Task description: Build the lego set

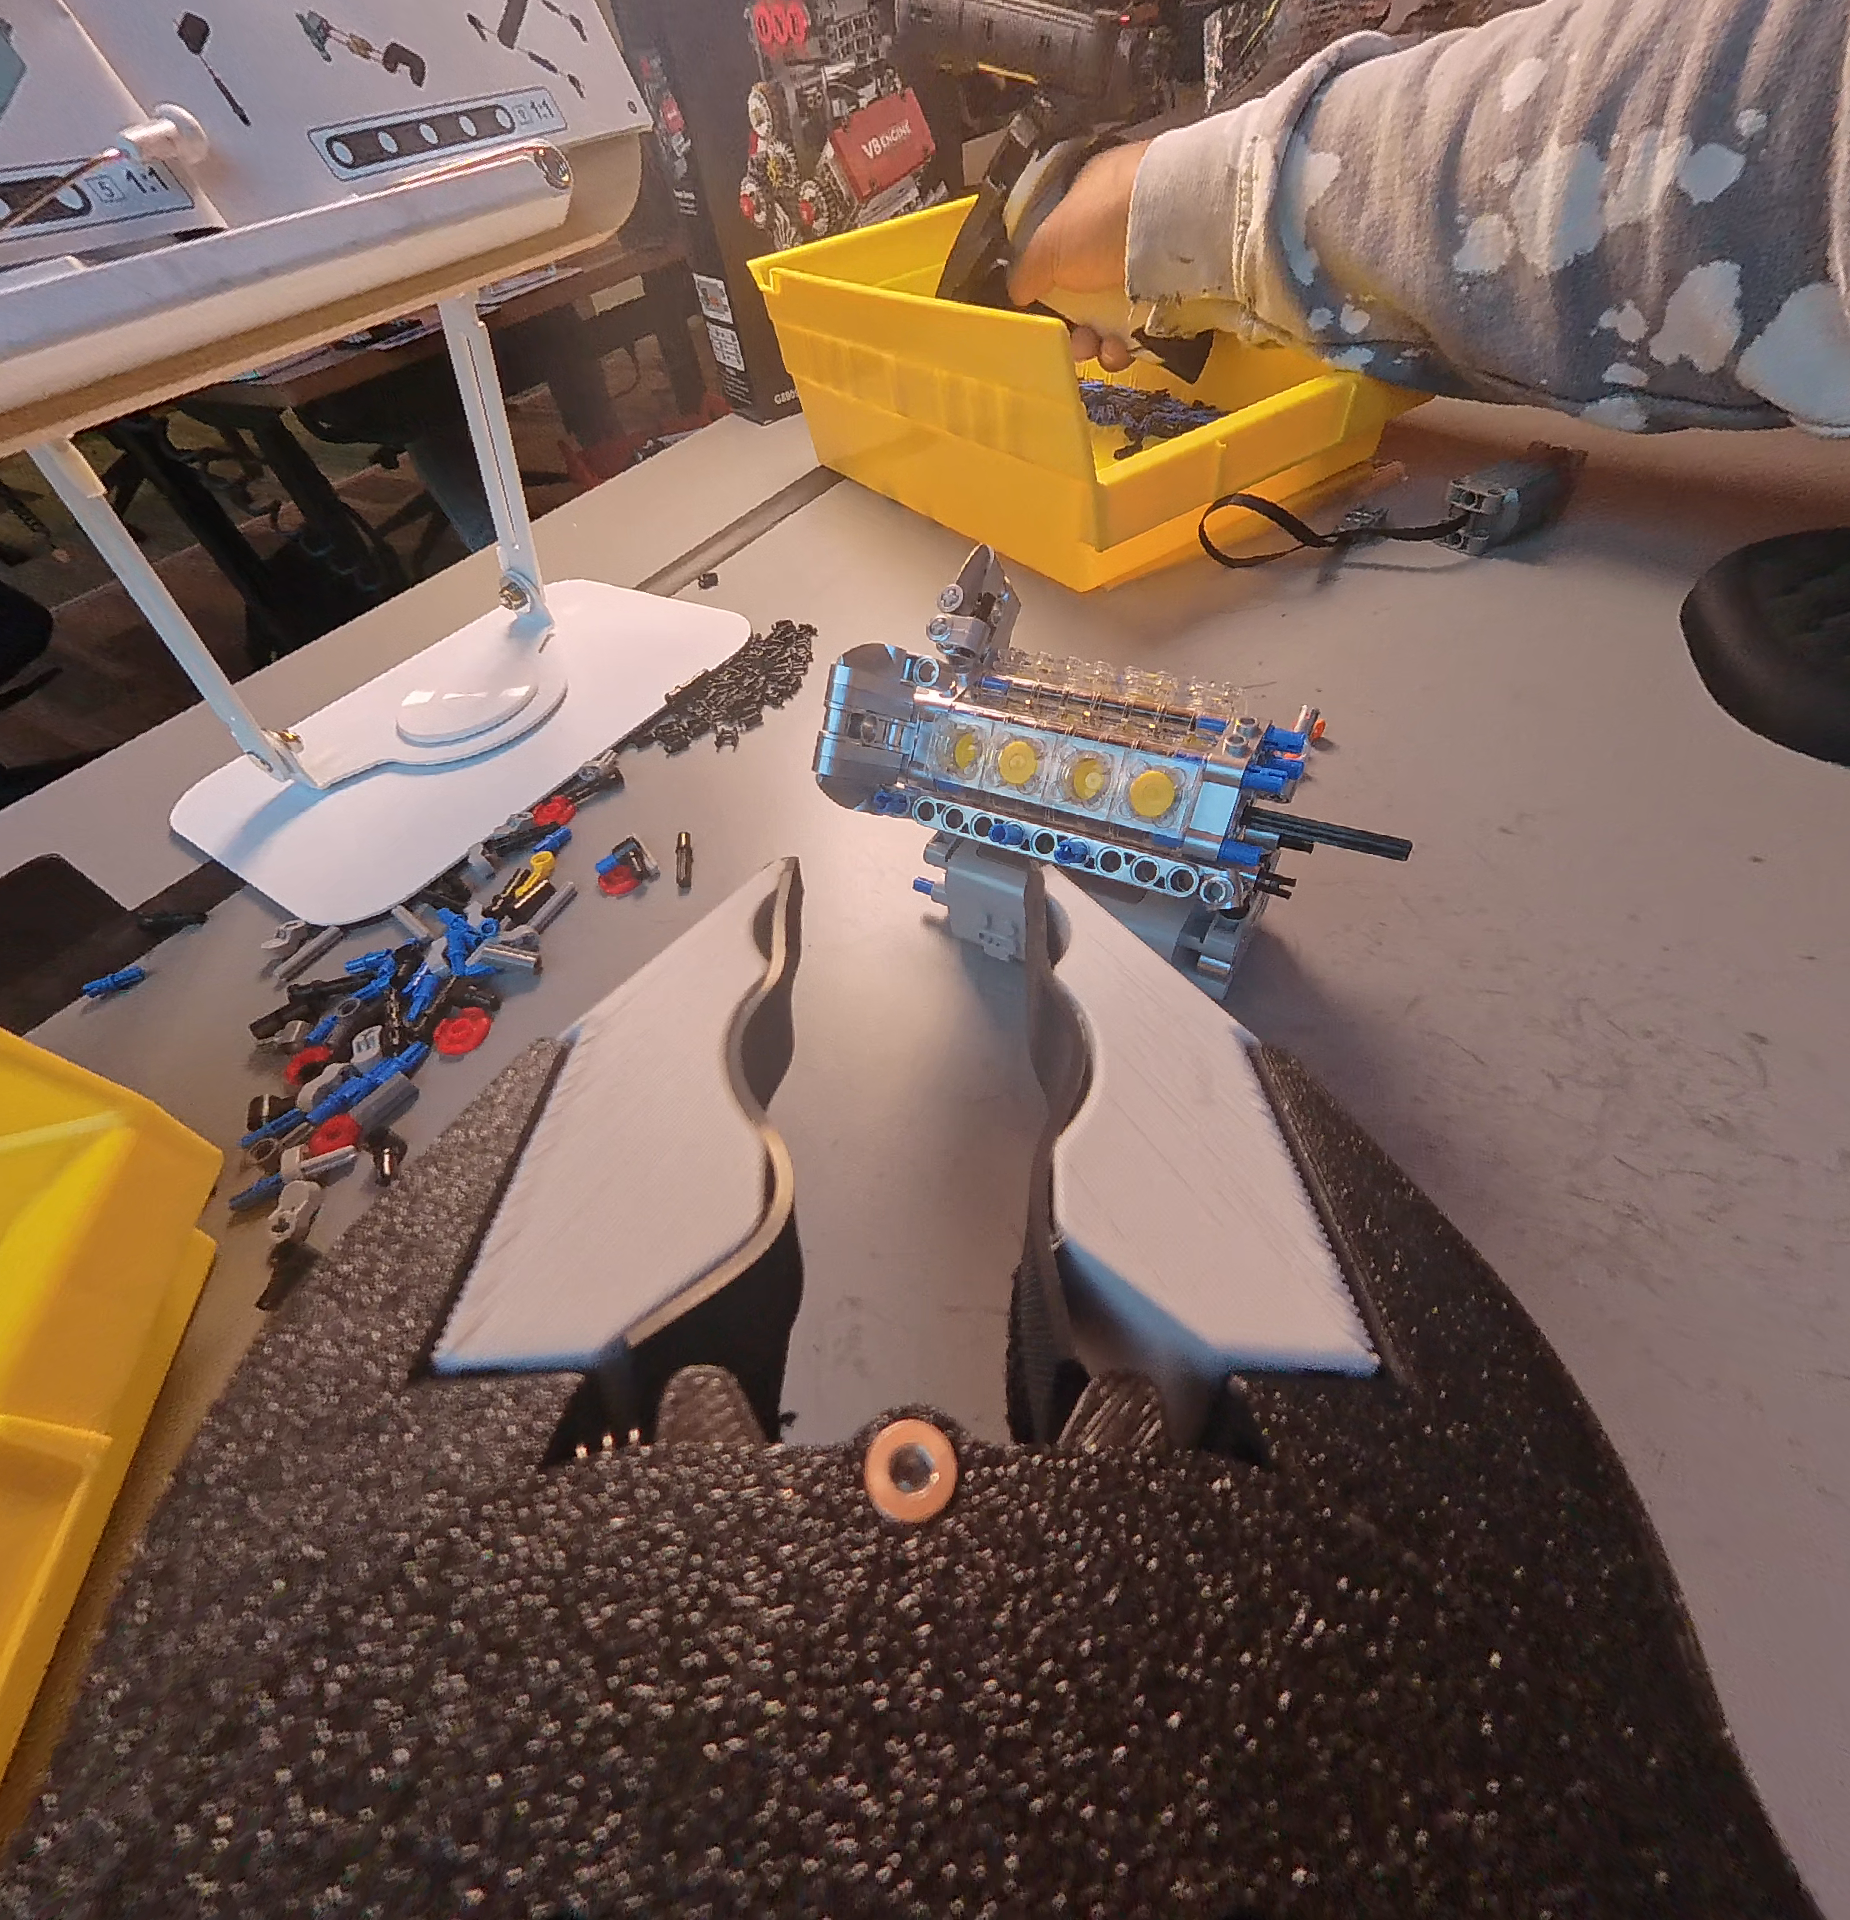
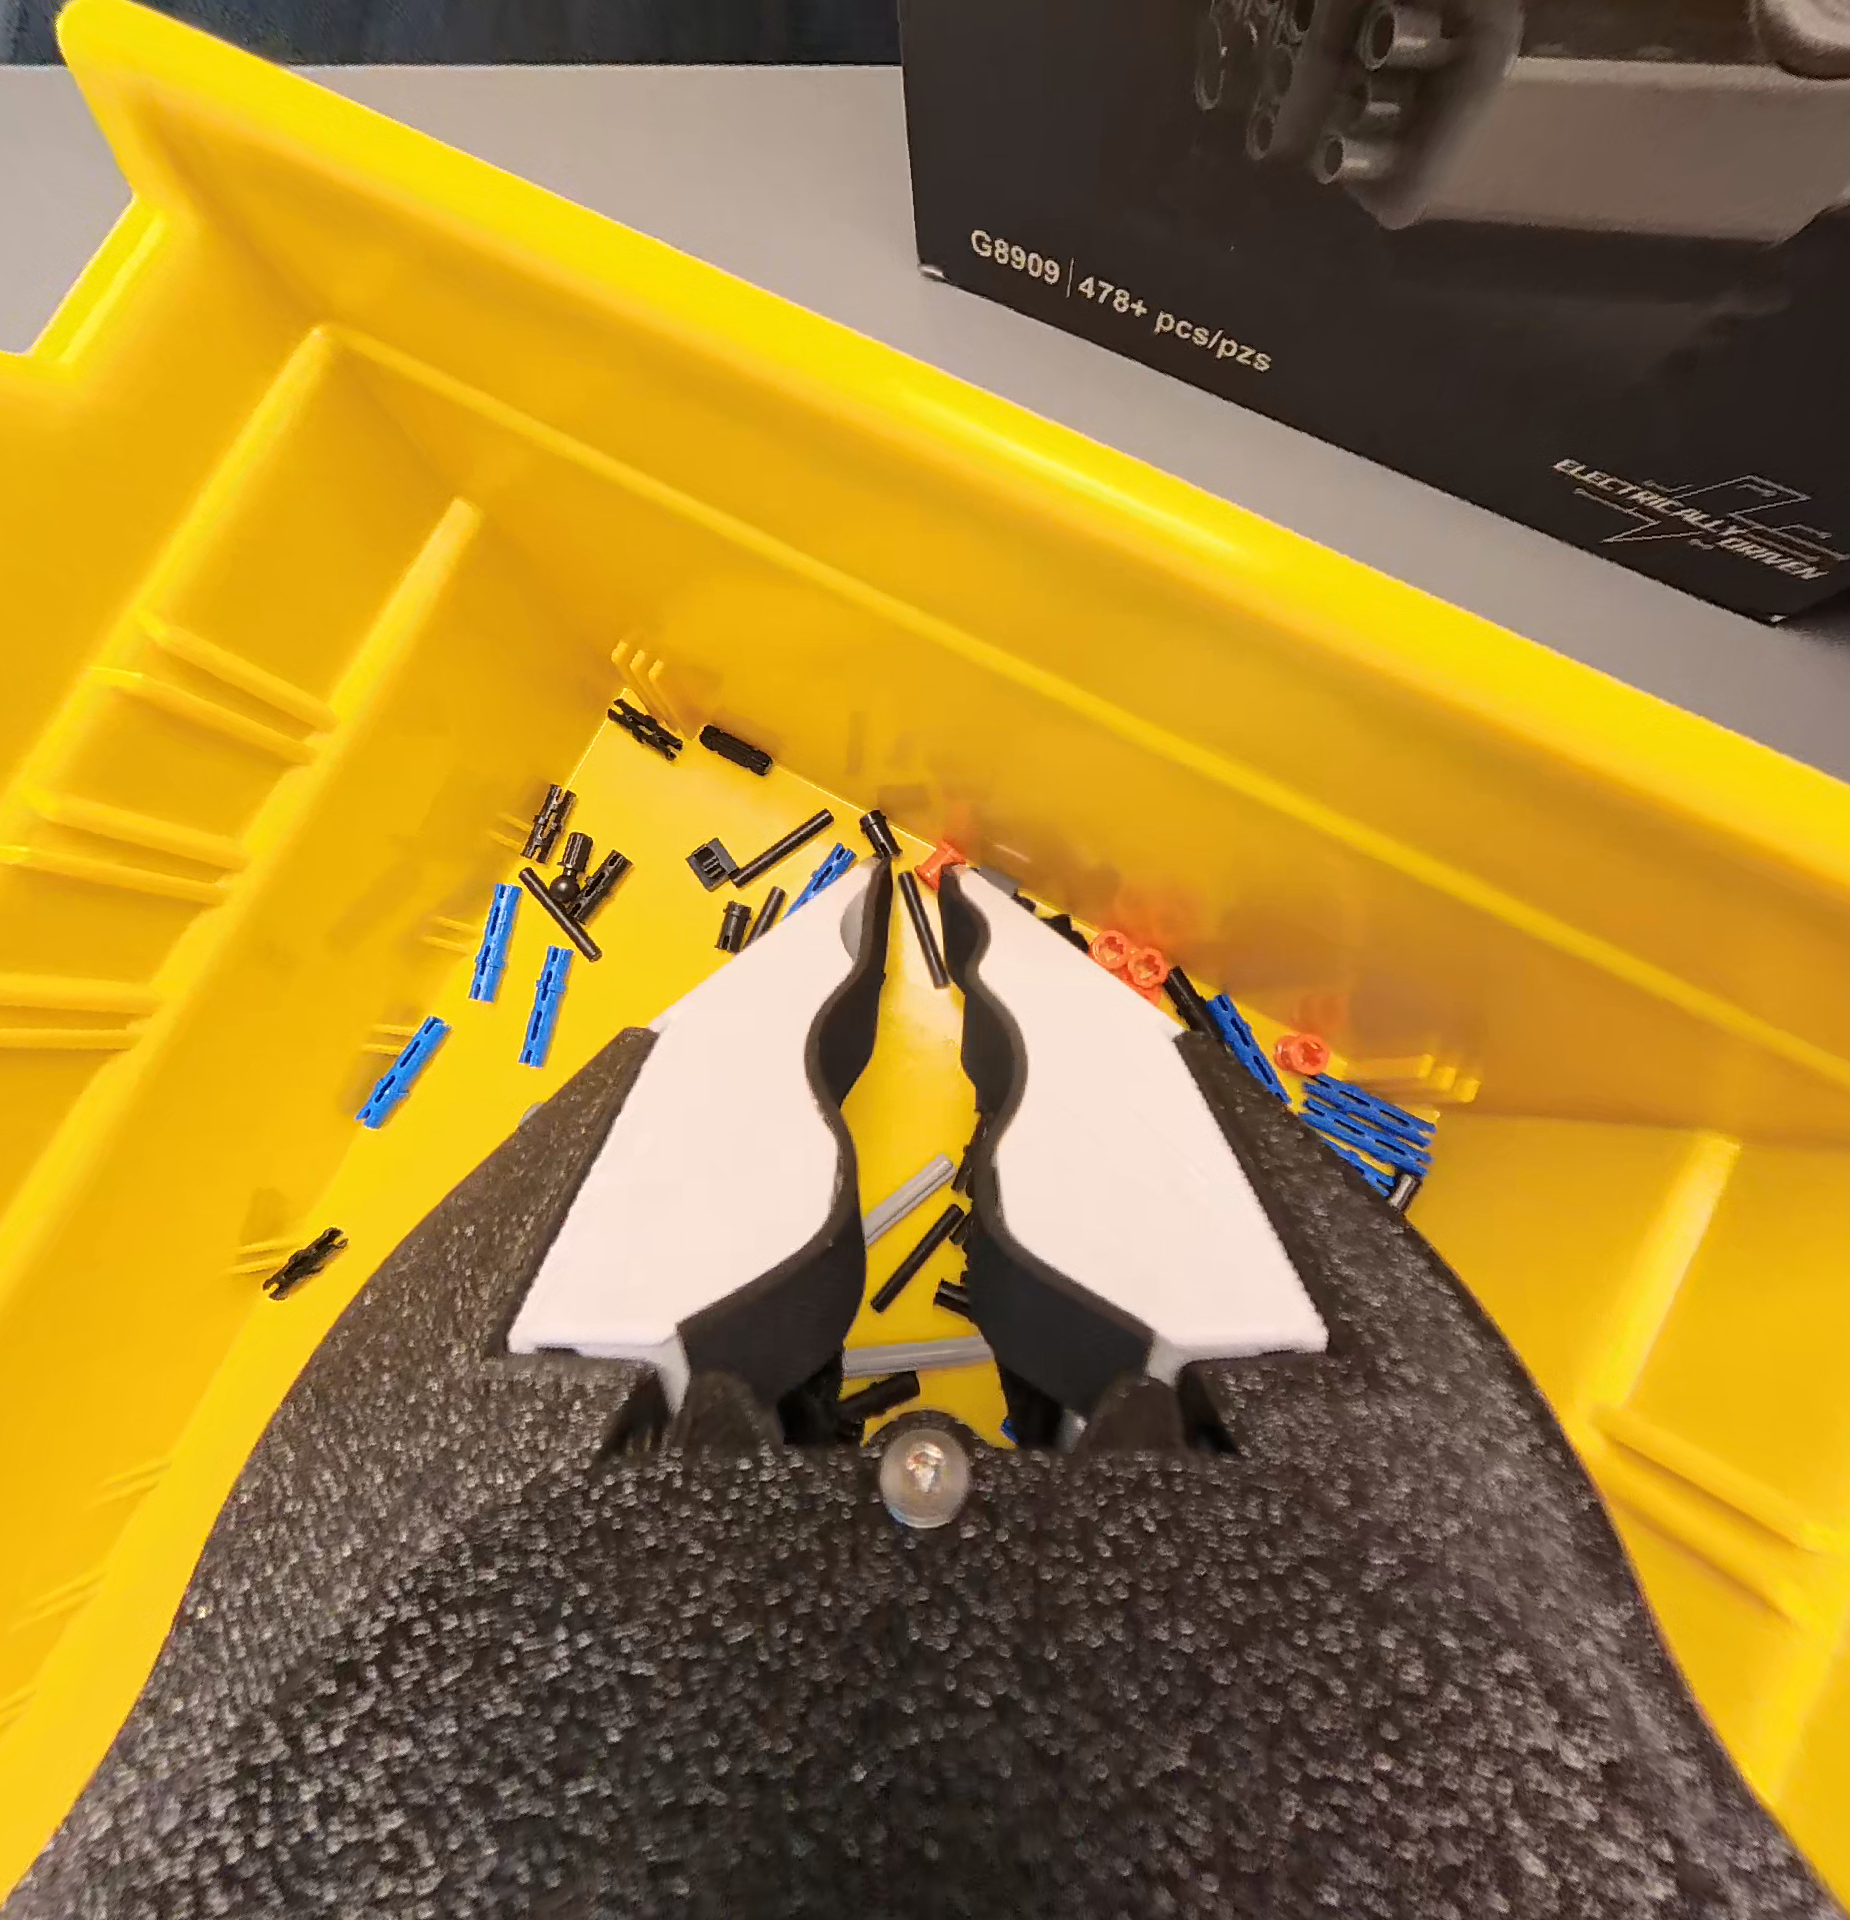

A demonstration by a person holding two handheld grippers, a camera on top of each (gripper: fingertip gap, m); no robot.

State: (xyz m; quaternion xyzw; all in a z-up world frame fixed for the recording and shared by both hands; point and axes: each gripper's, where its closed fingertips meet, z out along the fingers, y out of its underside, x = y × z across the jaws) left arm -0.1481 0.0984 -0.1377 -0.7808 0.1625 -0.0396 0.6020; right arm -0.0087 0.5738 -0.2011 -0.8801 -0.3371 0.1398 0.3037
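My left gripper [image 1: 916, 883] is open and empty, low over the grey table [image 1: 1523, 1143]. Its right fingertip [image 1: 1040, 904] is close to the grey base of a brick-built engine model [image 1: 1056, 769] with yellow pistons under clear blocks. My right gripper [image 2: 916, 873] is down inside a yellow bin [image 2: 1004, 520], jaws a narrow gap apart. A thin black axle [image 2: 921, 930] lies between the tips on the bin floor, not clamped. Blue pins [image 2: 495, 940], black pins and orange parts [image 2: 1129, 961] lie around it. In the left wrist view a sleeved hand holds that gripper [image 1: 1004, 260] in the bin [image 1: 952, 416].
A white stand [image 1: 464, 727] holds an instruction sheet at the left. Loose blue, red and grey parts [image 1: 381, 1018] and black pins [image 1: 734, 696] lie by it. A second yellow bin [image 1: 59, 1299] is at the near left. A grey motor with cable [image 1: 1503, 504] and a black box [image 2: 1420, 364] stand by. The left gripper's tips are roughly 50 centimeters from the right gripper's.
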